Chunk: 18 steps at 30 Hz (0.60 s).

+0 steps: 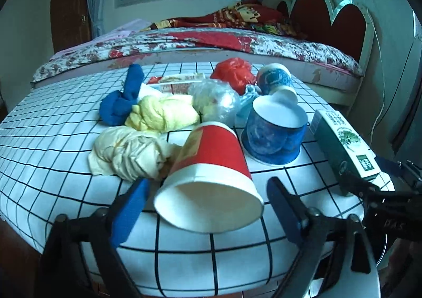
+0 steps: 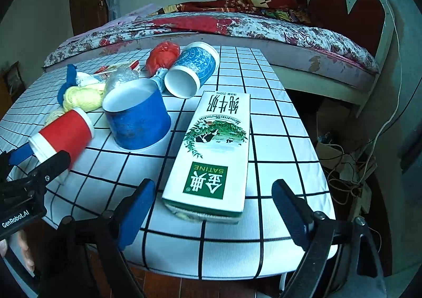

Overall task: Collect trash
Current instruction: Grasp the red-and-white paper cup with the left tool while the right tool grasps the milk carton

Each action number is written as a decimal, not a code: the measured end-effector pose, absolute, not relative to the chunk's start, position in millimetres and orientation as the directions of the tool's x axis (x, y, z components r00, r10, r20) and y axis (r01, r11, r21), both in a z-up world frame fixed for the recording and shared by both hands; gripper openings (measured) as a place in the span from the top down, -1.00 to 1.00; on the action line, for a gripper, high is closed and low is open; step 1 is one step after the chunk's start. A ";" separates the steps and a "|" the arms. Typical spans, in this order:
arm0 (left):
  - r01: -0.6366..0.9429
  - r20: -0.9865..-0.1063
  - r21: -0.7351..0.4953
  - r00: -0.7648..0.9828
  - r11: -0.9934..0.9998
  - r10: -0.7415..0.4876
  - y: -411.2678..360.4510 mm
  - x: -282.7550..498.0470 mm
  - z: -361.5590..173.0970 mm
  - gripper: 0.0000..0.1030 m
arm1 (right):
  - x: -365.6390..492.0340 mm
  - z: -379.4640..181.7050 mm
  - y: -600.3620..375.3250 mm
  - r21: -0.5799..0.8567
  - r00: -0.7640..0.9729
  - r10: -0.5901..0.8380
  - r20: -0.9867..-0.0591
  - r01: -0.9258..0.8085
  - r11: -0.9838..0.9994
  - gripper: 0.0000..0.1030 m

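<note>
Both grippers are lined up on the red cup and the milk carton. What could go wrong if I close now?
1. The red cup lies on its side with its open mouth toward the open left gripper; a squeeze on the thin rim may crush it or roll it away.
2. The milk carton lies flat near the table edge, between the open right gripper's fingers; a nudge may slide it.
3. The blue cup stands close to both and may tip.
</note>
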<state>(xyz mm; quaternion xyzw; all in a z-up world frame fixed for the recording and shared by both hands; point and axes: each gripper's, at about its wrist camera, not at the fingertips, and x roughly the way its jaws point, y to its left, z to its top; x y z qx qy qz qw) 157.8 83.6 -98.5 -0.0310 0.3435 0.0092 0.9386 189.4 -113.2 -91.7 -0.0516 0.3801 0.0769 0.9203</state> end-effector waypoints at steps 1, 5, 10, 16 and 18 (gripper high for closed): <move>-0.035 -0.653 -0.054 0.758 0.998 -0.009 83.9 159.4 -100.1 -0.54 | 190.7 -92.4 -113.4 -0.035 0.700 0.102 -0.707 -0.179 0.983 -0.66; -0.013 -0.647 -0.062 0.762 0.998 -0.030 83.8 160.0 -98.9 -0.34 | 192.4 -94.6 -114.7 -0.047 0.705 0.091 -0.703 -0.174 0.984 -0.45; 0.018 -0.624 -0.055 0.780 0.998 -0.048 80.7 151.9 -89.6 0.21 | 188.1 -95.6 -118.8 -0.027 0.707 0.114 -0.698 -0.185 0.982 -0.08; 0.026 -0.574 -0.087 0.815 0.996 -0.072 78.6 135.7 -73.4 0.27 | 167.2 -80.0 -131.5 -0.014 0.742 0.123 -0.659 -0.176 0.984 -0.07; 0.039 -0.557 -0.080 0.827 0.996 -0.077 72.3 131.3 -65.4 0.27 | 157.0 -71.9 -138.5 -0.010 0.758 0.124 -0.641 -0.171 0.985 -0.07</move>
